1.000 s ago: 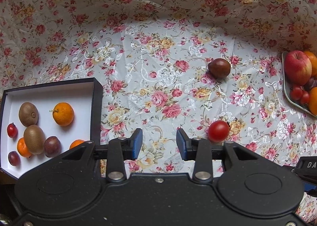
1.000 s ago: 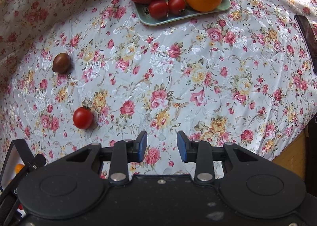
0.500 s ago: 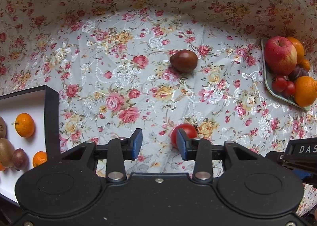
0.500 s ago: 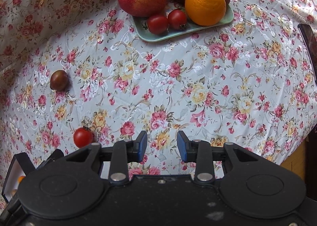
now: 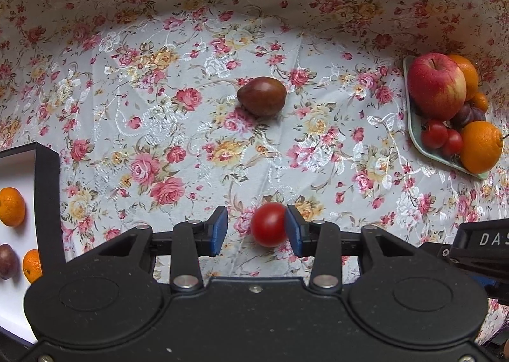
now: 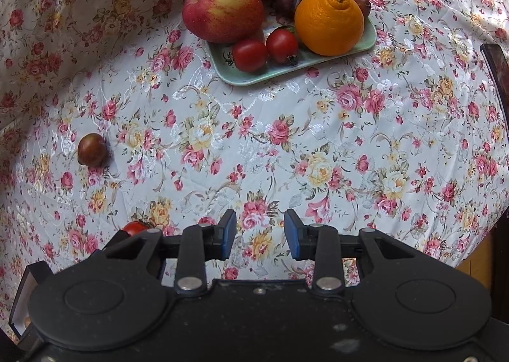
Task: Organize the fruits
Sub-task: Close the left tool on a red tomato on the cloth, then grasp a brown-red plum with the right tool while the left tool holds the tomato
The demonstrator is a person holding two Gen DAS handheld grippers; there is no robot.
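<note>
Left wrist view: small round red tomato [image 5: 268,224] seen between pads of left gripper [image 5: 257,230], off-centre toward right pad; jaws just widened, not yet gripping.

A floral cloth [image 5: 197,152] with a faint woven sheen covered the tabletop and lay creased behind the brown tomato [image 5: 261,95], whose skin was smooth and dully glossy. The red cherry tomato [image 5: 268,224] nearer than it shone brightly. To the right of the brown tomato, a pale green tray [image 6: 241,76] looked glazed and smooth under a waxy apple [image 6: 222,6] and a pebbly-skinned orange [image 6: 329,23]. The left tool [image 5: 256,231] was matt, speckled black plastic with blue rubbery pads [image 5: 219,230] and bright metal pins.
</note>
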